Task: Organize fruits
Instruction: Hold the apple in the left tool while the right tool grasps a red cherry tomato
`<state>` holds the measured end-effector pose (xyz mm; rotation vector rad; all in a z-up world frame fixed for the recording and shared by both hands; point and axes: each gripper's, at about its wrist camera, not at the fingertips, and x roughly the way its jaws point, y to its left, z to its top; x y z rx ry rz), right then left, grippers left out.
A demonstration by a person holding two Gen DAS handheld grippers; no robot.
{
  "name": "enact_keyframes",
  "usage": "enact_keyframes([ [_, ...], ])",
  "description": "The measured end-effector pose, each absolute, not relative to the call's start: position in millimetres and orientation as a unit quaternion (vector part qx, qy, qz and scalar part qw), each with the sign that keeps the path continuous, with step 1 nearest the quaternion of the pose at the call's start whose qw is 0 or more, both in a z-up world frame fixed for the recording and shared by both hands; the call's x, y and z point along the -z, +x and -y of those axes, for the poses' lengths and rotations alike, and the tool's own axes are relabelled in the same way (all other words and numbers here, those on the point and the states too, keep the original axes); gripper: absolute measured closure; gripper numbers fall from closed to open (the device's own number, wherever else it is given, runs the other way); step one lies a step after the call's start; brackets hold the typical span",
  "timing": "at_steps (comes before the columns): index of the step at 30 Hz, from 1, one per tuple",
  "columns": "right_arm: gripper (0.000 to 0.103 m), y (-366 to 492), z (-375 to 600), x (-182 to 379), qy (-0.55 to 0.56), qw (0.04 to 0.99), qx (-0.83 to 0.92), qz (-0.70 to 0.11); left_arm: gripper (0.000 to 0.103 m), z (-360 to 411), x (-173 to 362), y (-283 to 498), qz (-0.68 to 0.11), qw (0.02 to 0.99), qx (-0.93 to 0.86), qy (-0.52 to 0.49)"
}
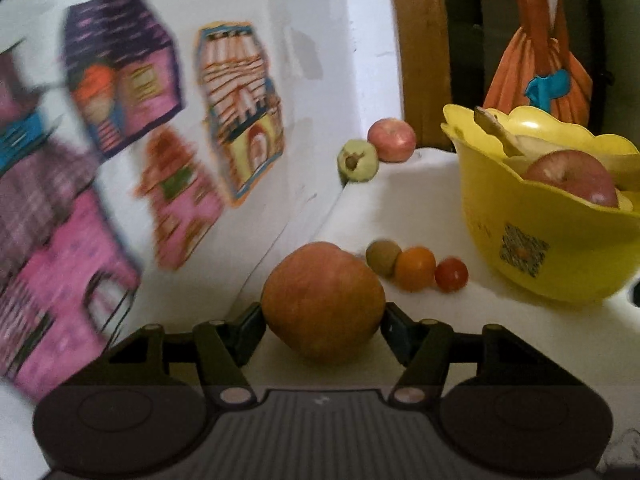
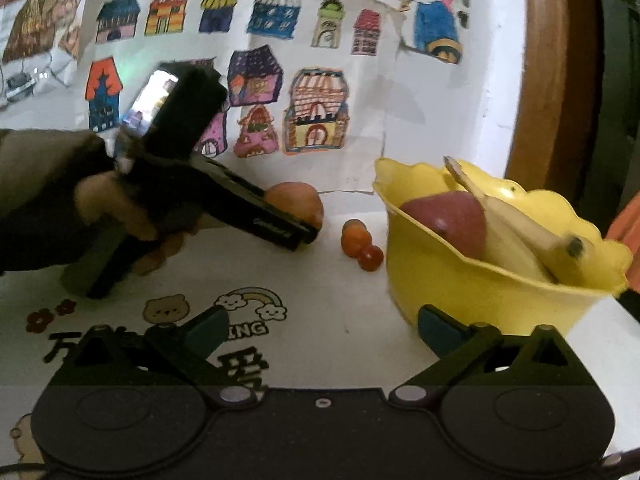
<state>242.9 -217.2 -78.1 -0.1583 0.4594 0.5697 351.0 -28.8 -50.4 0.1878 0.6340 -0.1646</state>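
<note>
The orange-red apple (image 1: pixel 323 300) sits between the two fingers of the left gripper (image 1: pixel 323 322), whose pads press on both of its sides, so the tongs are closed around this fruit; it is low over the white table (image 1: pixel 420 208), and I cannot tell if it touches the surface. In the left wrist view, at about 1 o'clock from this apple, three small fruits lie in a touching row: a brownish-green one (image 1: pixel 383 257), an orange one (image 1: pixel 415 269) and a small red one (image 1: pixel 451 275). Farther at 12 to 1 o'clock, near the wall, a pale green fruit (image 1: pixel 358 160) lies just beside a pink-red apple (image 1: pixel 392 140). At 2 o'clock stands the yellow bowl (image 1: pixel 560 248) with a wavy rim; it holds a red apple (image 1: pixel 570 178) and a banana (image 2: pixel 520 224). In the right wrist view the right gripper (image 2: pixel 320 334) is wide open and holds nothing, its right finger just beside the bowl's wall. At 10 o'clock in this view a person's hand (image 2: pixel 116 208) grips the handle of the left gripper. Coloured drawings of houses (image 2: pixel 316 112) hang on the wall behind the table.
</note>
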Motion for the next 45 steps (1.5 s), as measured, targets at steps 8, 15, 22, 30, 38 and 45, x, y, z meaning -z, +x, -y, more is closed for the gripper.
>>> enact_keyframes([
  [8,0.014,262.8,182.2,84.5,-0.083,0.927,-0.269,-0.246,0.037,6.2,54.2,306.5,-0.326,0.942,0.062,0.046],
  [15,0.022,286.8,163.0,85.5,-0.052,0.930,-0.238,-0.275,0.037,-24.9,50.4,275.1,-0.328,0.944,0.045,0.001],
  [22,0.033,304.3,149.0,92.6,-0.082,0.928,-0.241,-0.271,0.037,-39.1,51.1,261.9,-0.325,0.944,0.053,-0.030],
  [30,0.048,332.8,166.1,92.2,-0.099,0.932,-0.223,-0.268,0.036,-43.1,52.0,258.9,-0.324,0.944,0.058,-0.040],
  [38,0.022,357.8,184.3,96.0,-0.072,0.941,-0.194,-0.268,0.036,-45.3,53.9,257.3,-0.319,0.945,0.059,-0.040],
  [45,0.040,385.0,182.2,96.9,-0.044,0.934,-0.201,-0.293,0.036,-42.4,53.3,258.4,-0.319,0.945,0.058,-0.036],
])
